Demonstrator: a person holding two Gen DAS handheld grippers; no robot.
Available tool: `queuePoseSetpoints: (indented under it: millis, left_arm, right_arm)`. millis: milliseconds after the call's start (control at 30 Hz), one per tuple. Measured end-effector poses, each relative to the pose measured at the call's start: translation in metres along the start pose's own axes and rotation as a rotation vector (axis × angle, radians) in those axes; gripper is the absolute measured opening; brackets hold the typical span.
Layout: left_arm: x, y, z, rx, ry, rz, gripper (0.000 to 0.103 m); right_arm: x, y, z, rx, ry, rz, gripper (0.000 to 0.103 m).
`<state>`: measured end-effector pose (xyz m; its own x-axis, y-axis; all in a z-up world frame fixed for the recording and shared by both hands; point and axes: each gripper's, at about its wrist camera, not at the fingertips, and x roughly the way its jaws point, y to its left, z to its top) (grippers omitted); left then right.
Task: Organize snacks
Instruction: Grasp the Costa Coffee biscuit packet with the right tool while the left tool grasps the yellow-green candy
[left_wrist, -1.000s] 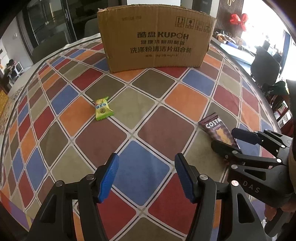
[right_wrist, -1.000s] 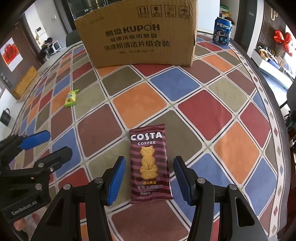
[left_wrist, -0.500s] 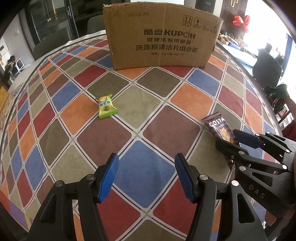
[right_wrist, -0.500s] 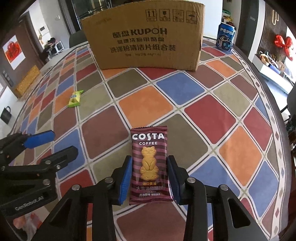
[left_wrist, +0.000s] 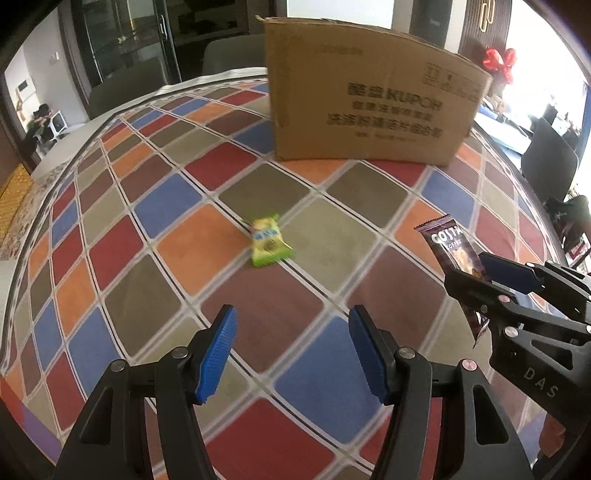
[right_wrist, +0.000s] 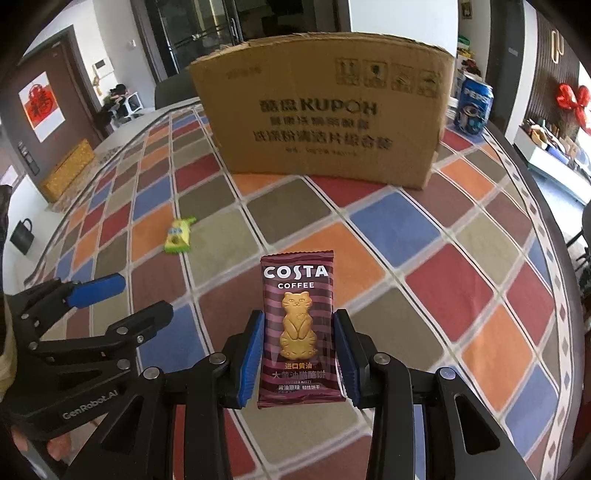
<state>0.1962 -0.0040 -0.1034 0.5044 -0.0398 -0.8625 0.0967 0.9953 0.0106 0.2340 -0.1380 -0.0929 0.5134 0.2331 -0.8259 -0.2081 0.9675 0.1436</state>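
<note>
Right gripper (right_wrist: 299, 354) grips the Costa biscuit packet (right_wrist: 297, 325); left gripper (left_wrist: 291, 350) hangs open and empty.

The right gripper's blue pads press both long sides of the packet, which is held clear of the table (right_wrist: 461, 280) with its printed face up. The left gripper's jaws stand about half apart over the checked tablecloth, nothing between them. A small green snack packet (left_wrist: 269, 246) lies near the middle of the table, ahead of the left gripper. A cardboard box (right_wrist: 325, 110) stands at the far edge, with a Pepsi can (right_wrist: 474, 107) just beside its right corner.
</note>
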Motion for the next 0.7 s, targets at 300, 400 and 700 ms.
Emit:
queuePoseSetpoints:
  millis: [300, 400, 700]
  left_arm:
    - [0.017, 0.025, 0.028, -0.025, -0.032, -0.013, 0.061]
    - [0.025, 0.028, 0.035, -0.029, -0.024, -0.023, 0.061]
    - [0.047, 0.026, 0.051, -0.002, -0.011, -0.001, 0.054]
  right_arm:
    - [0.017, 0.019, 0.027, -0.028, -0.022, 0.011, 0.039]
    - [0.021, 0.025, 0.036, -0.032, -0.030, 0.012, 0.039]
    - [0.031, 0.029, 0.049, -0.026, -0.038, 0.002, 0.039]
